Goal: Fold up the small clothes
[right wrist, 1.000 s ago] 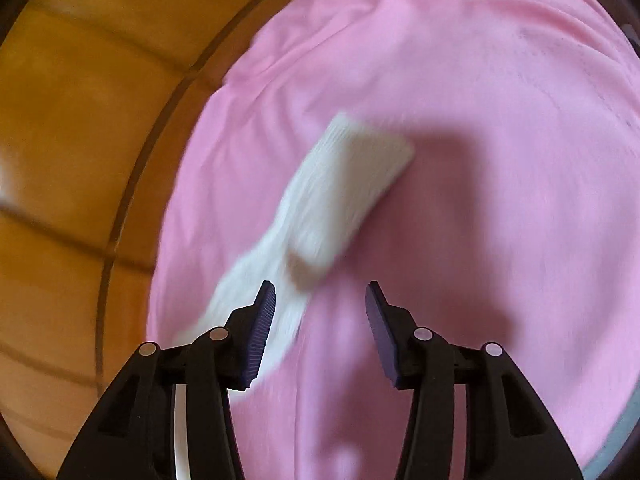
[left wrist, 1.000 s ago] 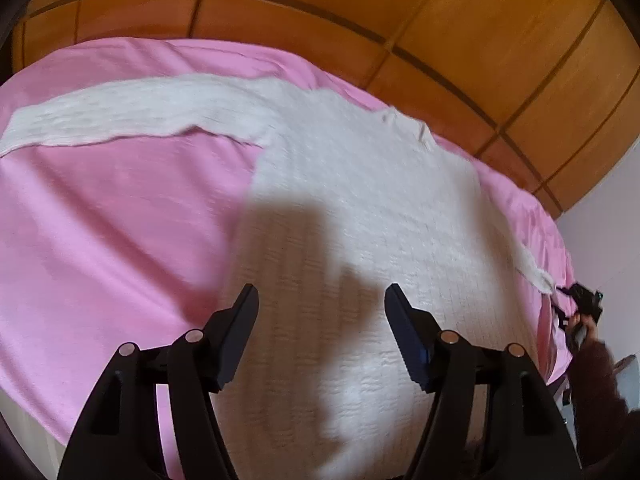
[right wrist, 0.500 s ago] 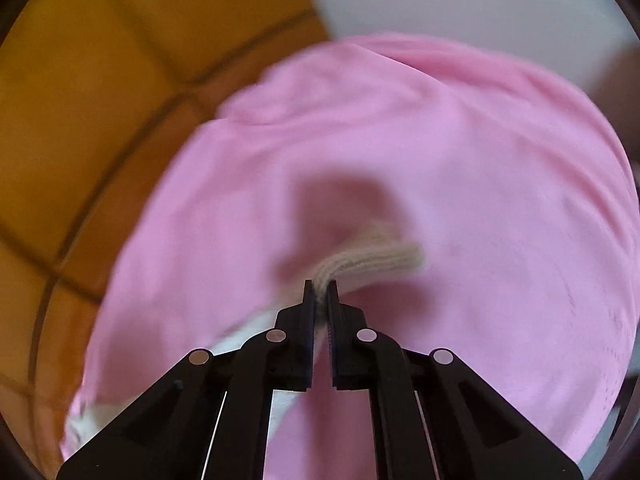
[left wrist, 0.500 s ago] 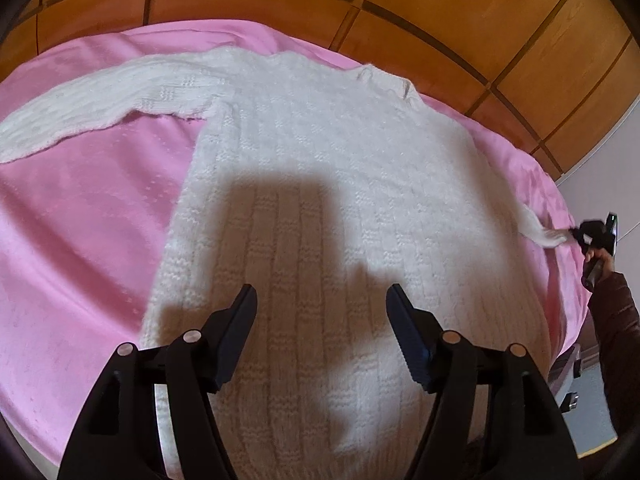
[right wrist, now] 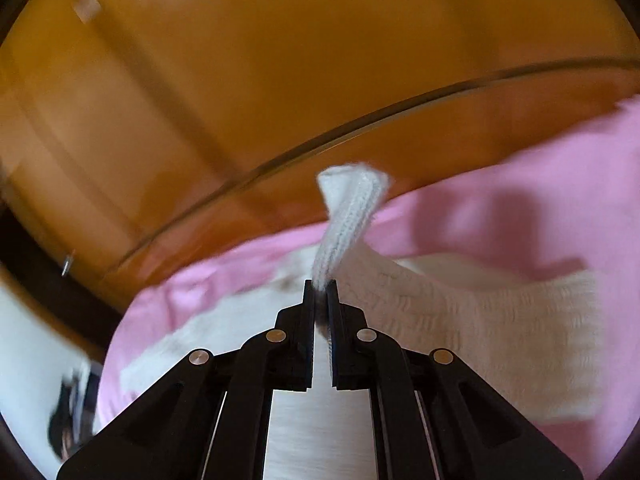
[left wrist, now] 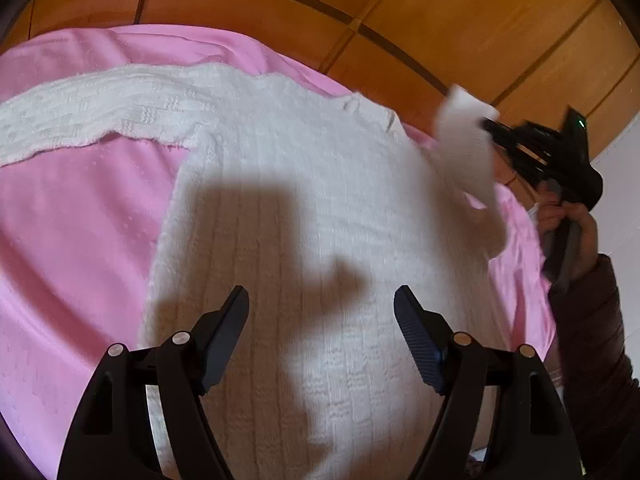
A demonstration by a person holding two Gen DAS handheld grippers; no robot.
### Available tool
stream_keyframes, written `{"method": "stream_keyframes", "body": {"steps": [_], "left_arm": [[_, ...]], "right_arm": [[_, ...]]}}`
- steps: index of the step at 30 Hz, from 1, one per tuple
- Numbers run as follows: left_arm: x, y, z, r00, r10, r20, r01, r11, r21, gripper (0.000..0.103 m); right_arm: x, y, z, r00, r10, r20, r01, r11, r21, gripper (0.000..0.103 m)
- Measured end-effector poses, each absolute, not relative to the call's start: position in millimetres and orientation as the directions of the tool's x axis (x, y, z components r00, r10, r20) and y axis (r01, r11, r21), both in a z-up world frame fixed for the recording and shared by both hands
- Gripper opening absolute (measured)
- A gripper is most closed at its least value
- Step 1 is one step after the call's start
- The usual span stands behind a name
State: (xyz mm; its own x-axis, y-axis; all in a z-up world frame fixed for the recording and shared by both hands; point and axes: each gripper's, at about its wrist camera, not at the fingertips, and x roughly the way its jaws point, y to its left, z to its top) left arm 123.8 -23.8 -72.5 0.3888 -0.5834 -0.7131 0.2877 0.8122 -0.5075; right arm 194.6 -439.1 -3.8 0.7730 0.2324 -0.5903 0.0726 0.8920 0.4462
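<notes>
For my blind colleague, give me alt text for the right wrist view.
The right gripper is shut on the sleeve cuff of a white knit sweater, lifting it above a pink bedspread; wooden panelling fills the background.

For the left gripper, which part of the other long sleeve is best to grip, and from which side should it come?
Probably the cuff end of the flat sleeve, which lies stretched out to the left on the pink sheet. The open left gripper could come down from above, its fingers across the narrow width, then carry it over the sweater, as the right gripper does with its sleeve cuff.
</notes>
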Motion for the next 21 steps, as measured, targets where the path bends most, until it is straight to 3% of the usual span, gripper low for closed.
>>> {"method": "stream_keyframes", "body": {"steps": [2,3,5,11,16,21], "left_arm": [[131,-20,-71,0.387,-0.599,-0.702,0.278,0.801,-0.53,0.073],[134,-19,-70,0.386,-0.605,-0.697,0.277,0.796,-0.538,0.073],[141,-17,-69,0.389,-0.61,-0.691,0.272,0.792,-0.546,0.073],[174,-24,-72,0.381,-0.625,-0.681,0.269,0.78,-0.565,0.066],[210,-42,-87,0.349,-0.636,-0.689,0.231,0.77,-0.594,0.052],[243,-71,-101,0.314,-0.635,-0.706,0.205,0.771,-0.603,0.049]], "right_arm": [[209,-395,-12,0.735,0.312,-0.603,-0.014,0.895,0.446,0.007],[212,-382,-14,0.724,0.333,-0.605,-0.041,0.895,0.444,0.015],[212,-367,-14,0.718,0.366,-0.592,-0.064,0.882,0.467,0.058],[165,-414,-9,0.777,0.303,-0.552,0.017,0.866,0.499,0.061],[97,-474,-39,0.771,0.15,-0.619,0.211,0.857,0.47,0.061],[29,-531,-77,0.73,0.029,-0.683,0.41,0.781,0.472,0.061]]}}
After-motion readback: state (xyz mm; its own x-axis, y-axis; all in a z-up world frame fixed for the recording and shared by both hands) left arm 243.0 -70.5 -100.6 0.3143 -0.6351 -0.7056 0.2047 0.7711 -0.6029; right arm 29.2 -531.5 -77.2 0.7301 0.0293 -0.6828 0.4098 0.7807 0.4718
